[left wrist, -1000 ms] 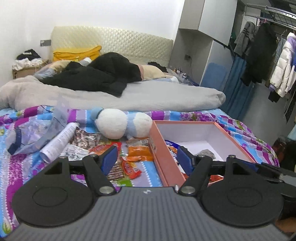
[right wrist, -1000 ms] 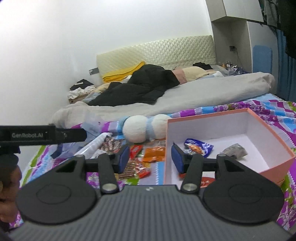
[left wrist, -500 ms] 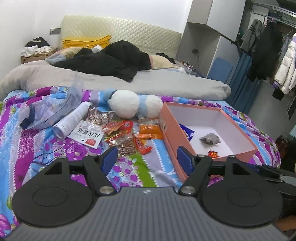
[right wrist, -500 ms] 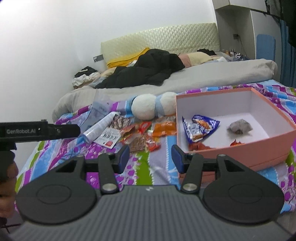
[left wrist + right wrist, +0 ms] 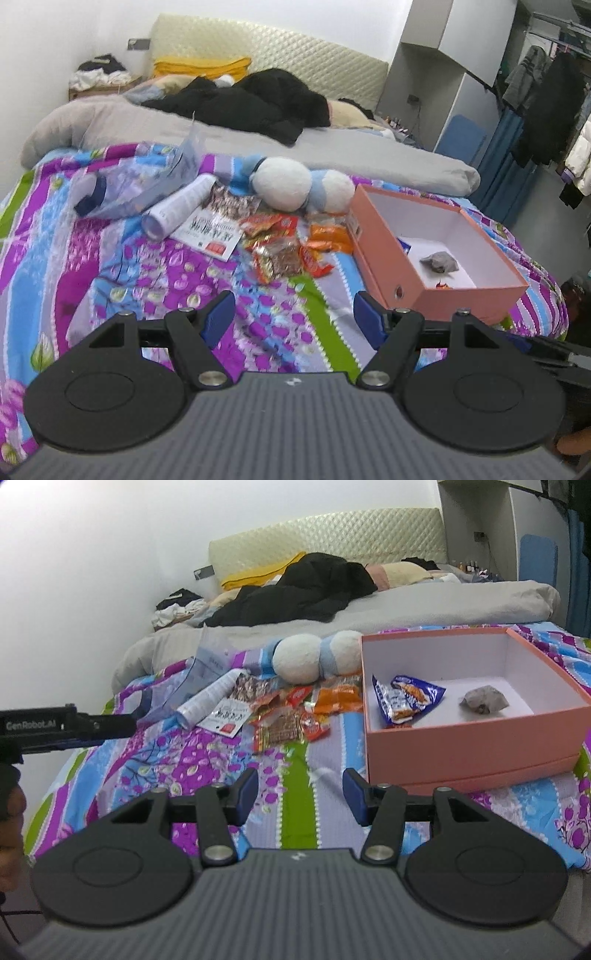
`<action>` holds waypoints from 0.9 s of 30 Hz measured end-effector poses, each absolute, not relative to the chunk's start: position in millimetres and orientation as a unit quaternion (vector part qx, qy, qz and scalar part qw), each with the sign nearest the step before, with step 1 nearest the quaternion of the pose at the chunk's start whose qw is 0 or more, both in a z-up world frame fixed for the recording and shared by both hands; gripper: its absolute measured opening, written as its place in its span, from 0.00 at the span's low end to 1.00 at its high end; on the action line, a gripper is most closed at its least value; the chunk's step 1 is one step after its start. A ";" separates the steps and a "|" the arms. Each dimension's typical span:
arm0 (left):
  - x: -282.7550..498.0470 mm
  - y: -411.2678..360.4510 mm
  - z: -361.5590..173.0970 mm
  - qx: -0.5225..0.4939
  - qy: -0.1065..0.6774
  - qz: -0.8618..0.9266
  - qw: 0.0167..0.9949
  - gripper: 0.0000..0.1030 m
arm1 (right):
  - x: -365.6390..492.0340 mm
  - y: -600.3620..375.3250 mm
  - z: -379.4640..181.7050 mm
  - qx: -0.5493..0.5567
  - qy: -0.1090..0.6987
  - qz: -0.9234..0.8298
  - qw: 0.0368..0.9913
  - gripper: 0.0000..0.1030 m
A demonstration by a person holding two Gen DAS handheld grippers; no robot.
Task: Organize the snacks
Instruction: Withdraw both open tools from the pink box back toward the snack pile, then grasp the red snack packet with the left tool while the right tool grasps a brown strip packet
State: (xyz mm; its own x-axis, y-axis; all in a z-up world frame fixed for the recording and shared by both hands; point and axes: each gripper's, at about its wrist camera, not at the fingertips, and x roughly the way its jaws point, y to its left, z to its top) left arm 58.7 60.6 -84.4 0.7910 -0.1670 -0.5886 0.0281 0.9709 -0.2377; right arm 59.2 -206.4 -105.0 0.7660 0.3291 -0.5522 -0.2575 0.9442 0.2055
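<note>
- Hovering low over the near end of a bed (image 5: 110,266) spread with a purple, blue and green flowered cover: left tool (image 5: 293,317) and right tool (image 5: 300,794), both with jaws apart and nothing between them; right jaws just widened a little.
- Lying in a loose heap mid-bed, just left of a pink box (image 5: 461,746) and near a white-and-blue plush toy (image 5: 291,181): snack packets (image 5: 284,247) in red, orange and brown wrappers, some overlapping.
- Already inside the box: a blue packet (image 5: 404,698) leaning at the left wall, a small grey wrapped piece (image 5: 484,701) farther right.
- Judged light, thin and crinkly, with slick film likely to slide on the soft cover; contents possibly crushable, so a gentle pinch advised.
- Best taken by a sealed end or a raised corner, one packet at a time, outermost first, such as the red one (image 5: 314,264) at the near right of the heap.
- Sharing the cover to the left: a white tube (image 5: 177,210), a printed sachet (image 5: 210,236) and a clear plastic bag (image 5: 147,184), apparently not snacks.
</note>
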 end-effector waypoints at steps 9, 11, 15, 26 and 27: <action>67.0 72.7 -110.4 -0.128 0.335 -0.034 0.933 0.74 | 66.7 -193.2 -116.7 0.046 0.319 0.170 0.931 0.81; 72.8 75.8 -113.9 -0.133 0.336 -0.033 0.932 0.74 | 70.3 -188.6 -119.4 0.040 0.322 0.174 0.930 0.81; 86.3 81.8 -123.0 -0.139 0.339 -0.029 0.930 0.74 | 79.4 -178.2 -124.0 0.031 0.328 0.187 0.925 0.81; 139.9 103.6 -165.6 -0.176 0.356 -0.021 0.918 0.74 | 122.3 -151.1 -145.0 -0.004 0.329 0.214 0.920 0.81; 146.2 105.8 -169.9 -0.179 0.356 -0.022 0.917 0.74 | 127.0 -148.8 -148.3 -0.009 0.329 0.215 0.920 0.81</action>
State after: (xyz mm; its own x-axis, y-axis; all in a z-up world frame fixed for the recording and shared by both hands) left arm 146.2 105.8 -169.9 0.7455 -0.1673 -0.6452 -0.0878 0.9349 -0.3439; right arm 127.0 -148.8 -148.3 0.6913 0.3884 -0.6093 -0.4007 0.9078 0.1240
